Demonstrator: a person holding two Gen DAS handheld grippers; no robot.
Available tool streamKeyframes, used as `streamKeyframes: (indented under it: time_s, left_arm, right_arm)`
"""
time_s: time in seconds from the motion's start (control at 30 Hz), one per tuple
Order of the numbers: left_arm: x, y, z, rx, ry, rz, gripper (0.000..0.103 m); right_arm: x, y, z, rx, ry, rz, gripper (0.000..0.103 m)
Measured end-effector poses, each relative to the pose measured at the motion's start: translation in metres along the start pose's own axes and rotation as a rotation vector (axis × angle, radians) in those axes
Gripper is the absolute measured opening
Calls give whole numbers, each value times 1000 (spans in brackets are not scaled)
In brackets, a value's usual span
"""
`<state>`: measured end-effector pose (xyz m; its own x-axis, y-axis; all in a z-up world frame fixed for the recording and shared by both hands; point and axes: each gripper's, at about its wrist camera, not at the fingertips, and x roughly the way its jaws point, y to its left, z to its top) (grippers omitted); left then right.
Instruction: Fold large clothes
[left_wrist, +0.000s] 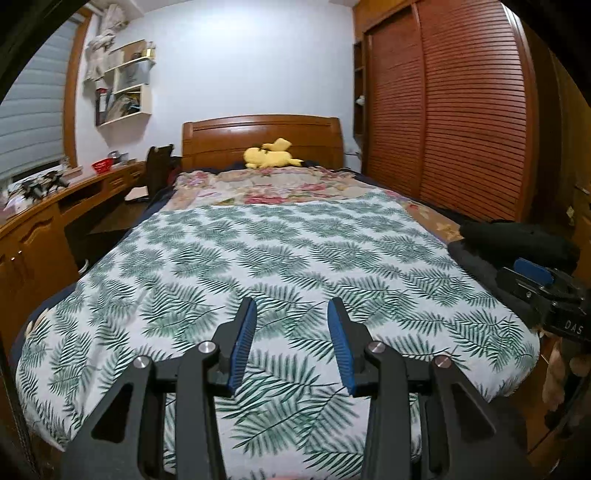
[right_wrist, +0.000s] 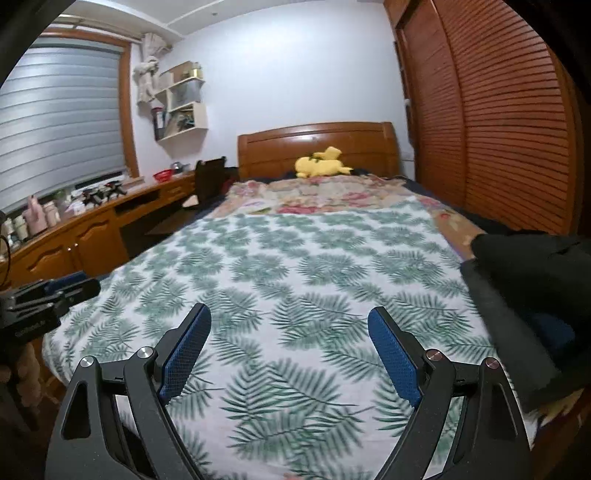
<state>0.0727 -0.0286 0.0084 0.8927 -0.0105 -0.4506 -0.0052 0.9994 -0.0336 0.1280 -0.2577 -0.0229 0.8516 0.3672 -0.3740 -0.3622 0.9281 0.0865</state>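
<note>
A pile of dark clothes (left_wrist: 517, 243) lies on the right edge of the bed; in the right wrist view it (right_wrist: 532, 295) fills the right side, black and dark grey with some blue beneath. My left gripper (left_wrist: 291, 306) is open and empty above the fern-print sheet (left_wrist: 258, 258) near the bed's foot. My right gripper (right_wrist: 290, 317) is open wider and empty, also above the sheet (right_wrist: 295, 266), just left of the clothes. The right gripper also shows in the left wrist view (left_wrist: 543, 284), close to the pile. The left gripper shows at the left edge of the right wrist view (right_wrist: 55, 291).
A floral quilt (left_wrist: 266, 184) and a yellow plush toy (left_wrist: 269, 155) lie near the wooden headboard (left_wrist: 258, 136). A slatted wardrobe (left_wrist: 461, 110) runs along the right. A wooden desk (right_wrist: 92, 225) with small items and a dark chair (right_wrist: 210, 177) stand on the left.
</note>
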Motion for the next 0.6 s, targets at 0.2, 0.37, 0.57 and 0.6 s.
streamKeyframes:
  time_s: [0.2,0.37,0.57,0.6]
  left_arm:
    - [-8,22,-16,-28,-10,39,38]
    - [-9,28,-23,-41,-5,38,38]
    - [-14,29,-25,-45,-17,32,39]
    - [-15,29,-25,-45,-18,33,39]
  right_arm:
    - [-2,31,-11,-30,-24,21,89]
    - [-4,46,-16,-44,-31,28,89]
    - [-4,49,-17,-46,-36,25,89]
    - [-4,49,-17,-45,-36,26,89]
